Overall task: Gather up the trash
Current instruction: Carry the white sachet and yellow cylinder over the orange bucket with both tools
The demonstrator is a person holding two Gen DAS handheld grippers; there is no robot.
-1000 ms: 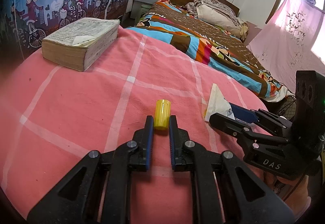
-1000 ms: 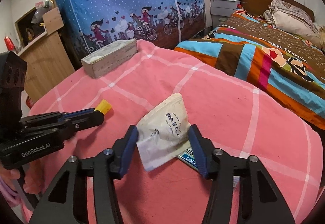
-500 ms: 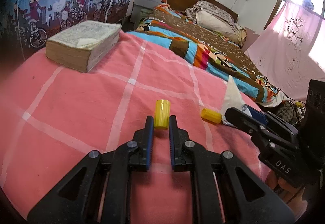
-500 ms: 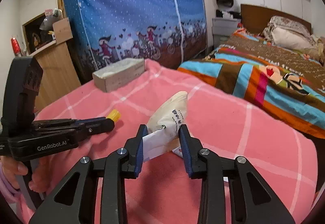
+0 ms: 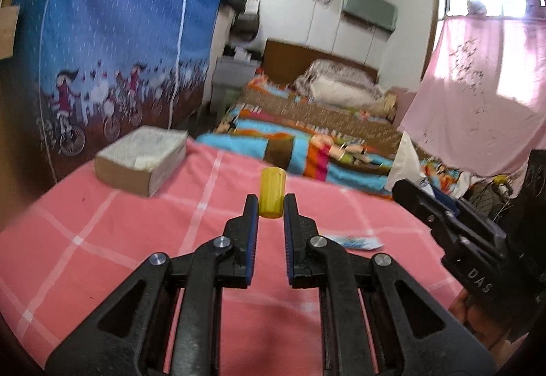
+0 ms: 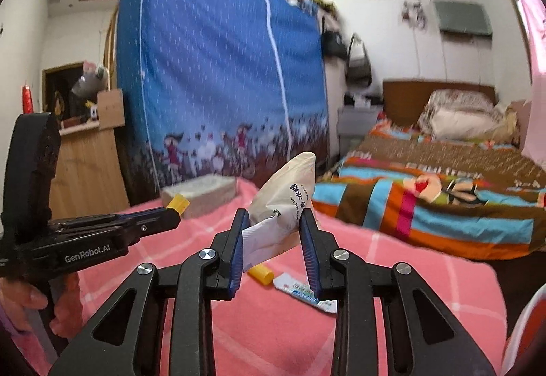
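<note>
My left gripper (image 5: 270, 202) is shut on a small yellow ribbed cap (image 5: 272, 191), held clear above the pink checked cloth (image 5: 136, 239). My right gripper (image 6: 274, 215) is shut on a crumpled white paper packet (image 6: 286, 202) with dark print, also lifted off the cloth. The right wrist view shows the left gripper (image 6: 170, 219) at the left with the yellow cap (image 6: 178, 204) at its tips. In the left wrist view the right gripper (image 5: 409, 191) comes in from the right, the white packet (image 5: 406, 161) sticking up from it. A second yellow piece (image 6: 261, 273) and a blue-and-white wrapper (image 6: 303, 292) lie on the cloth.
A thick worn book (image 5: 143, 159) lies at the cloth's far left. Beyond it is a bed (image 5: 307, 137) with a striped cover, a blue printed wardrobe cover (image 5: 112, 34) at the left and a pink curtain (image 5: 477, 96) at the right. A hand (image 6: 20, 301) holds the left gripper.
The right jaws closed on the white packet. Both grippers rose and tilted up, lifting packet and cap off the cloth. A yellow piece and a wrapper came into view where the packet lay.
</note>
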